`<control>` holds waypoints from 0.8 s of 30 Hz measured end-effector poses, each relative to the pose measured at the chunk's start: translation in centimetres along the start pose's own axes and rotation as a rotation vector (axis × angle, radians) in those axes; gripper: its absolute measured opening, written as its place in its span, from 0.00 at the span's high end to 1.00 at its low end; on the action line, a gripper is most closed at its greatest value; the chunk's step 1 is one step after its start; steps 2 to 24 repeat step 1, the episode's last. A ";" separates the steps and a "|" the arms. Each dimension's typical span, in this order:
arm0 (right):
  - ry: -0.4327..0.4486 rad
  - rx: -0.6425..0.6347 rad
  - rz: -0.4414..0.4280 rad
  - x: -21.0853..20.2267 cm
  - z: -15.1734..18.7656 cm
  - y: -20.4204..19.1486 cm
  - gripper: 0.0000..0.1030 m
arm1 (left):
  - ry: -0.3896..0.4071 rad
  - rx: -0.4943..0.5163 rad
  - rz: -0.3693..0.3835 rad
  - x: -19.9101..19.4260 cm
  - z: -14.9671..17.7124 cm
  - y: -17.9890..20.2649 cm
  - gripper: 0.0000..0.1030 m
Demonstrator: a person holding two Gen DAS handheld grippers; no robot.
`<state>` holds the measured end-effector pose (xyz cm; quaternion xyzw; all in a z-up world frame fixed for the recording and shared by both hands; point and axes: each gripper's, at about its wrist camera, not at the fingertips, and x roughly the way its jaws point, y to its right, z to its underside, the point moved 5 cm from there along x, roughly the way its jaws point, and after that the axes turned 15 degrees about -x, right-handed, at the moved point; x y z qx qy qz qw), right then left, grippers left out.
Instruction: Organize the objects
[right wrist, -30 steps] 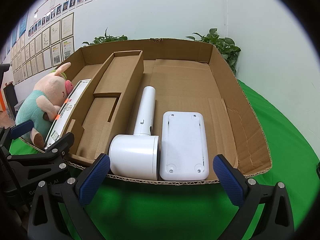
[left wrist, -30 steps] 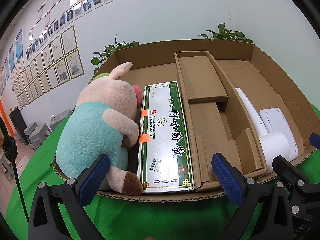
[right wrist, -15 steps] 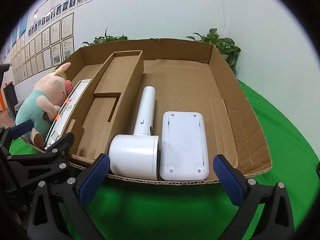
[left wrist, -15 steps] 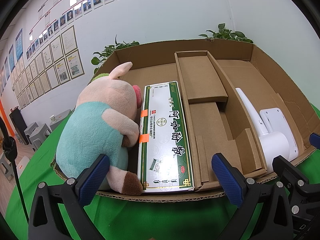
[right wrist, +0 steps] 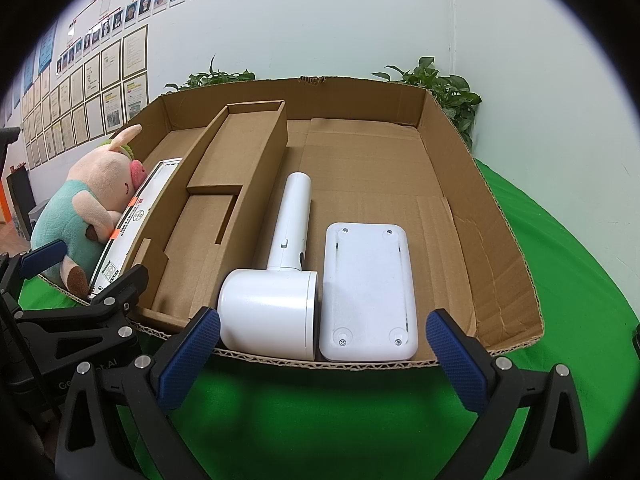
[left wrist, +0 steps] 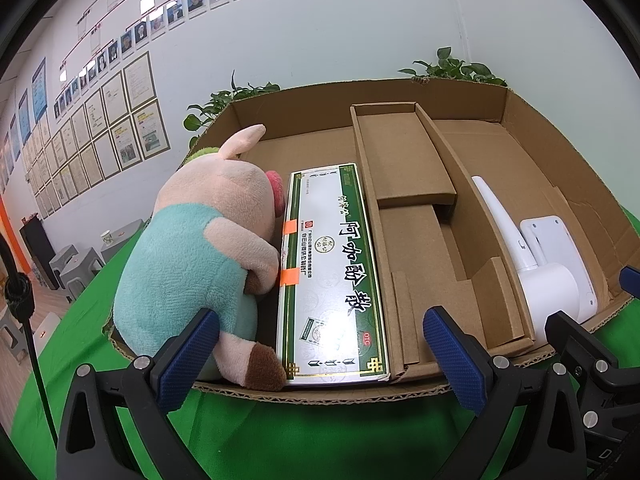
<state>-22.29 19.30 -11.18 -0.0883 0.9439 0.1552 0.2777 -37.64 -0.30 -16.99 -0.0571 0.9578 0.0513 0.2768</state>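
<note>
Straight ahead in your left wrist view, the plush pig covers the cardboard tray's left wall, and the hair dryer and white flat box at the right are partly cut off by the divider. The green-and-white carton lies flat in the left compartment, touching the pig, just beyond your left hand-held gripper. Its jaws are spread wide and empty, hovering level over the green bench at the tray's near edge.

From your right wrist view, the carton is mostly hidden behind the divider. The hair dryer and white flat box lie touching side by side in the right compartment, just past your right hand-held gripper, released, empty, held level. The left hand-held gripper shows at the left edge.
</note>
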 end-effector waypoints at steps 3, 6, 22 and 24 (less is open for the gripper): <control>0.000 0.001 -0.001 0.0 0.0 0.0 0.01 | 0.000 -0.001 0.001 0.0 0.0 0.0 0.00; 0.000 0.001 -0.001 0.0 0.0 0.0 0.01 | 0.000 -0.001 0.001 0.0 0.0 0.0 0.00; 0.000 0.001 -0.001 0.0 0.0 0.0 0.01 | 0.000 -0.001 0.001 0.0 0.0 0.0 0.00; 0.000 0.001 -0.001 0.0 0.0 0.0 0.01 | 0.000 -0.001 0.001 0.0 0.0 0.0 0.00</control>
